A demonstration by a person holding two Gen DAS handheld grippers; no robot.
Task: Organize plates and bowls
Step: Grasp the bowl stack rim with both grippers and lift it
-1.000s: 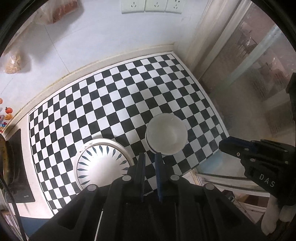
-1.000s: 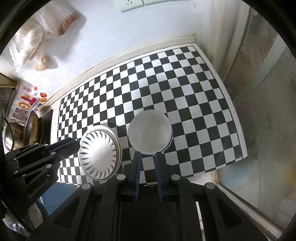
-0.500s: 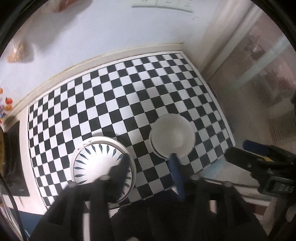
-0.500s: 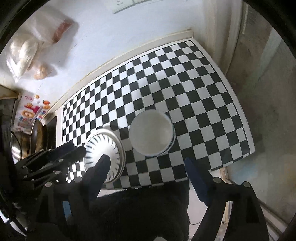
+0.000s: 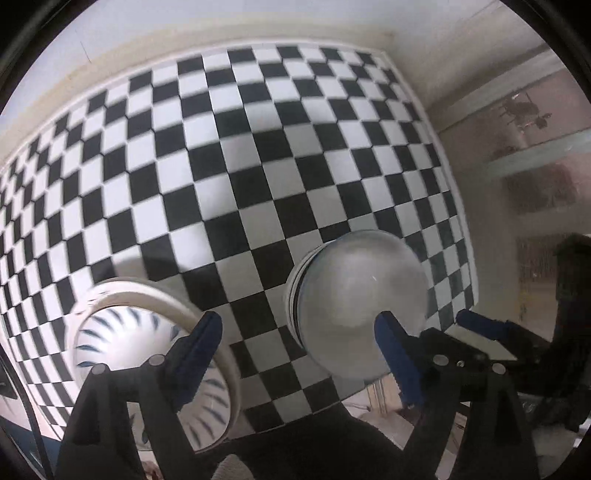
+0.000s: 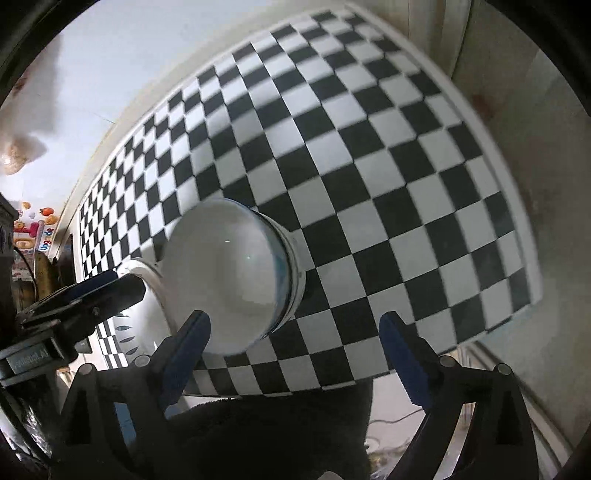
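Checkered black-and-white surface (image 5: 258,155) runs against a pale wall (image 5: 110,33), both views blurred. Plain white bowl (image 5: 364,306) sits near the front edge of the surface, looks like it rests on at least one more bowl or plate, rims show stacked at its left side; can't tell how many. Patterned plate (image 5: 122,332) with dark blue petal marks lies just left of the bowl, apart from it, also near the front edge.

Left gripper (image 5: 299,343) jaws spread wide, holding nothing: left finger over the plate's right rim, right finger over the bowl's lower right edge. Contact can't be told. Right gripper (image 5: 480,328) pokes in from the right side of the left wrist view, beside the bowl.

Right wrist view: right gripper (image 6: 295,339) also wide and empty, left finger at the bowl (image 6: 229,273) near its lower edge, right finger over bare checks. Left gripper (image 6: 107,288) enters from the left, over the plate (image 6: 144,306), which is mostly hidden behind it and the bowl. Colourful stickers (image 6: 33,229) on the far left wall area.
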